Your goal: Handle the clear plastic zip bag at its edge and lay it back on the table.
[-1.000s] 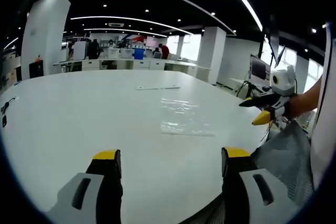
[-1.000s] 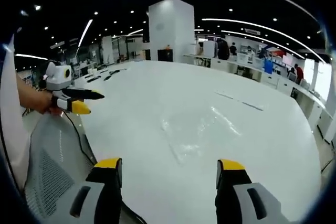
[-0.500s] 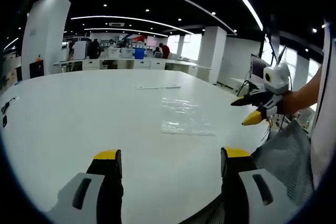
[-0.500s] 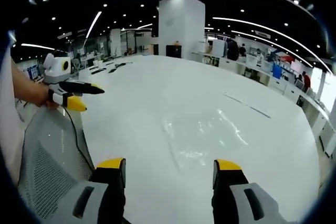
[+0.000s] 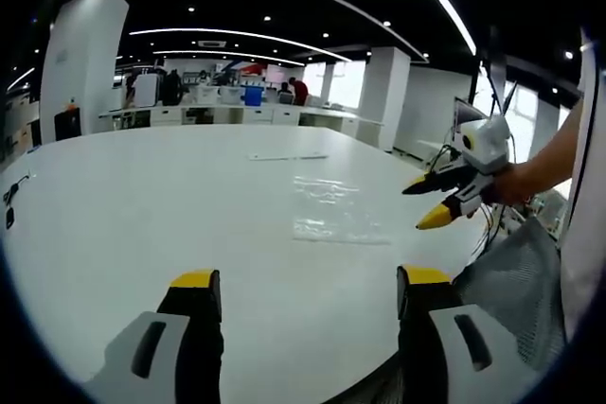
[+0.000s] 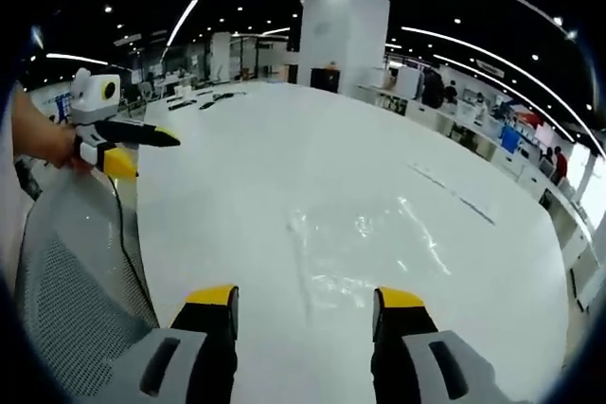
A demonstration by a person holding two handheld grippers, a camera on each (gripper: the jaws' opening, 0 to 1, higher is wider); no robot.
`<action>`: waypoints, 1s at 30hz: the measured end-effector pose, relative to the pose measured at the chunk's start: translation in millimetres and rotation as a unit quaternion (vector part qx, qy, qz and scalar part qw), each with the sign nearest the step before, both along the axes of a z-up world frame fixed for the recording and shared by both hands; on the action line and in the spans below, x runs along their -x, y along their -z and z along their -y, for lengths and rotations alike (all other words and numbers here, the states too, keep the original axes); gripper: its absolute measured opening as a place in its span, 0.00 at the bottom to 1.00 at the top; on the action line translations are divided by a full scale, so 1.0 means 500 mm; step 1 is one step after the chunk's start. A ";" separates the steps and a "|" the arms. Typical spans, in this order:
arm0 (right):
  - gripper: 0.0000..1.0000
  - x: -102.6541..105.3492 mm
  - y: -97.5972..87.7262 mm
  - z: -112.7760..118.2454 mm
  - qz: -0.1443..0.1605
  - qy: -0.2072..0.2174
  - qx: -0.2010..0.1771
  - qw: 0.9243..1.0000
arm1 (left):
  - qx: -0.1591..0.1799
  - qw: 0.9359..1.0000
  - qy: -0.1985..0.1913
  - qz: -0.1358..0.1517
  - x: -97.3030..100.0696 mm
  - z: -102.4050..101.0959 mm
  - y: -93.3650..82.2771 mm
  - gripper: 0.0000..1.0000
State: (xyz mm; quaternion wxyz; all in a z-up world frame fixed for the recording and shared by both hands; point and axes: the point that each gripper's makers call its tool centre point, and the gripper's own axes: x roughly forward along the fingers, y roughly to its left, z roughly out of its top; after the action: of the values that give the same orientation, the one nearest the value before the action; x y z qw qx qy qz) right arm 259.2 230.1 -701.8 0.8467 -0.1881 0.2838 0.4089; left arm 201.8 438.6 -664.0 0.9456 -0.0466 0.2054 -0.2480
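A clear plastic zip bag (image 5: 336, 210) lies flat on the white table (image 5: 142, 205), glinting under the ceiling lights. My left gripper (image 5: 305, 281) hangs open over the near table edge, well short of the bag. My right gripper (image 5: 424, 203) comes in from the right, held in a hand, with its yellow-tipped jaws apart beside the bag's right side. In the right gripper view the bag (image 6: 365, 253) lies just beyond my open right gripper (image 6: 305, 298), and the left gripper (image 6: 123, 144) shows at the left, open and empty.
A grey mesh chair back (image 6: 71, 290) stands at the table edge between the hands; the chair back (image 5: 511, 281) also shows at right. A thin strip (image 5: 287, 156) lies farther along the table. Desks, white pillars (image 6: 346, 35) and people fill the background.
My right gripper has moved forward and down toward the bag, which now lies closer to its jaws. The left gripper has stayed put.
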 end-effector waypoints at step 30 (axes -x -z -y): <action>0.36 -0.029 0.084 -0.007 -0.019 -0.039 0.070 0.997 | -0.002 1.000 0.000 -0.003 -0.002 -0.007 0.010 0.75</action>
State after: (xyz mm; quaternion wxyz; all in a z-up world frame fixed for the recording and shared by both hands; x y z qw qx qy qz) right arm 273.6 233.7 -743.9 0.8095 -0.2496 0.3201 0.4242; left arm 202.6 442.1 -668.9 0.9451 -0.0451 0.2084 -0.2476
